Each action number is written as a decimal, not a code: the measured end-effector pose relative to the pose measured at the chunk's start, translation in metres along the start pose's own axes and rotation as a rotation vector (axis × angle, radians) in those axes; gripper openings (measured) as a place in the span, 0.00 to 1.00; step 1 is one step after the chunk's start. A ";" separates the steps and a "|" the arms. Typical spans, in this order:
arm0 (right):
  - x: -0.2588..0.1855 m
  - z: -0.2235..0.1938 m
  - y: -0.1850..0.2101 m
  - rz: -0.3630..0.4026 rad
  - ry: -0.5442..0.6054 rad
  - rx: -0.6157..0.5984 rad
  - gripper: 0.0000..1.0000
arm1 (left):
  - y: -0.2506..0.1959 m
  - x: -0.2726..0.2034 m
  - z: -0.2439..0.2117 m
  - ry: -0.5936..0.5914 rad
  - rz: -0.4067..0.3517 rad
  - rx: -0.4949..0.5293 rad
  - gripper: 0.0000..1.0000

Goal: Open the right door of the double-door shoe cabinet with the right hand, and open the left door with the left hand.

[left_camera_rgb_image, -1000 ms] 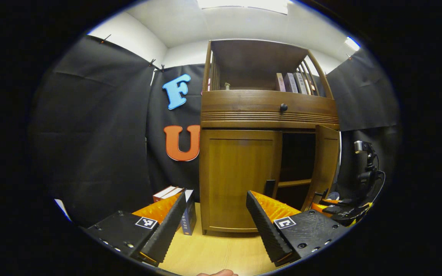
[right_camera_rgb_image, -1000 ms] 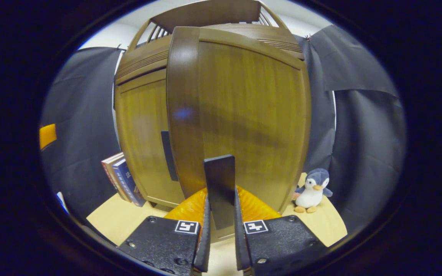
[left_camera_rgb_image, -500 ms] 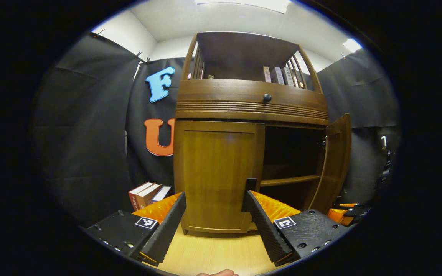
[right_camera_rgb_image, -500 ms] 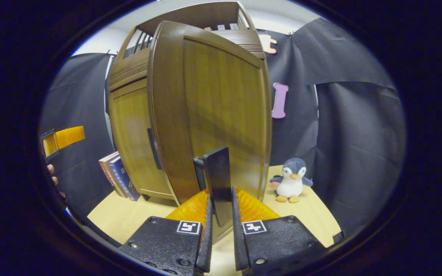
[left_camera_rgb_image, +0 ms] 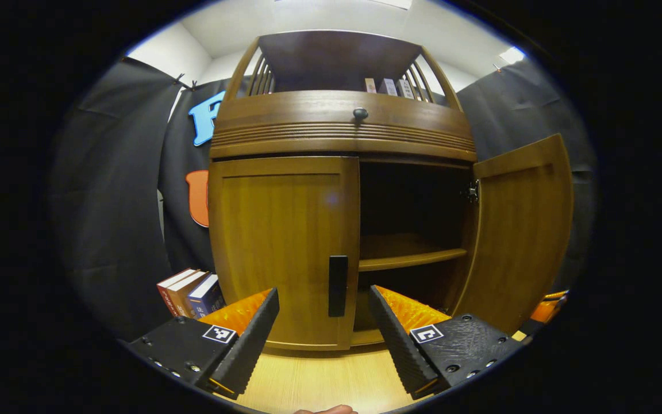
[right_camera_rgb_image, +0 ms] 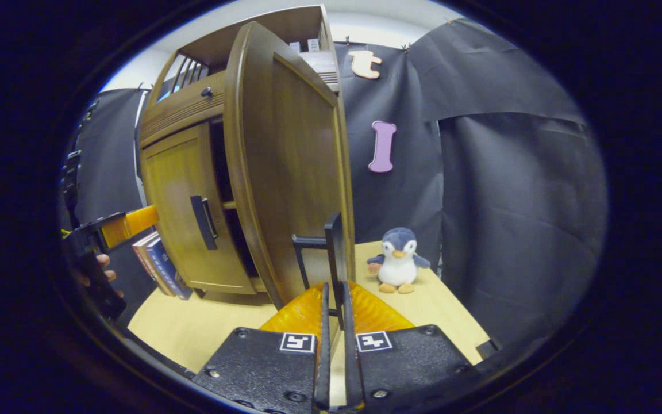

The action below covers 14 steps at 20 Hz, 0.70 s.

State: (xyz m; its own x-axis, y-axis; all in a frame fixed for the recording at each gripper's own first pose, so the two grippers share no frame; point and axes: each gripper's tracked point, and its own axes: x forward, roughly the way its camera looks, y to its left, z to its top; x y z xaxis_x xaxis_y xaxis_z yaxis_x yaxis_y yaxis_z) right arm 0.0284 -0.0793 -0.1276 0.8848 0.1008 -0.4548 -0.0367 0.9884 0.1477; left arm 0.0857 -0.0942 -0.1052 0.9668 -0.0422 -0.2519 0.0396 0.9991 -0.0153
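The brown wooden double-door shoe cabinet [left_camera_rgb_image: 342, 132] stands toward the back of the pale wooden tabletop [left_camera_rgb_image: 319, 382]; its right door [left_camera_rgb_image: 523, 230] is swung wide, its left door [left_camera_rgb_image: 282, 253] shut. We have the right gripper [right_camera_rgb_image: 334, 299] clamped on the right door's black bar handle [right_camera_rgb_image: 331, 253]; the left gripper [left_camera_rgb_image: 325, 322] hangs spread apart just before the left door's black bar handle [left_camera_rgb_image: 338, 286], touching nothing.

Our worries: if the left fingers close off-centre they may slip off that slim bar; a pull not following the hinge arc could drag the cabinet forward; swinging the right door further might knock the grey-and-white plush penguin [right_camera_rgb_image: 398, 260] near the tabletop's right edge.

The lower shelf space is too dark to read; the leaning books [left_camera_rgb_image: 190, 290] by the cabinet's left side are partly hidden behind a finger.
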 end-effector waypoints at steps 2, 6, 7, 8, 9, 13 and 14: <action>-0.004 0.003 -0.014 -0.026 -0.008 0.017 0.12 | -0.003 0.014 -0.005 0.006 -0.001 0.009 0.94; -0.011 0.009 -0.041 -0.086 -0.029 0.032 0.10 | -0.003 0.047 -0.016 0.028 0.016 0.019 0.94; -0.013 0.012 -0.052 -0.124 -0.037 0.029 0.12 | -0.002 0.056 -0.020 0.042 0.023 0.014 0.95; -0.020 0.012 -0.058 -0.144 -0.043 0.029 0.03 | -0.002 0.067 -0.026 0.052 0.020 0.006 0.94; -0.024 0.014 -0.065 -0.158 -0.050 0.035 0.04 | -0.001 0.074 -0.032 0.066 0.020 0.000 0.94; -0.034 0.020 -0.072 -0.178 -0.069 0.068 0.04 | -0.001 0.106 -0.040 0.075 0.011 -0.009 0.95; -0.037 0.019 -0.071 -0.180 -0.074 0.063 0.04 | 0.000 0.113 -0.042 0.076 0.014 -0.005 0.95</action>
State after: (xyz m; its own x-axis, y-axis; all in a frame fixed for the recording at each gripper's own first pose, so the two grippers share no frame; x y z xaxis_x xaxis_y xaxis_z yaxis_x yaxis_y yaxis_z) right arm 0.0075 -0.1558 -0.1044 0.9064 -0.0875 -0.4133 0.1521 0.9803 0.1259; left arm 0.1840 -0.0992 -0.1738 0.9453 -0.0289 -0.3250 0.0252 0.9996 -0.0157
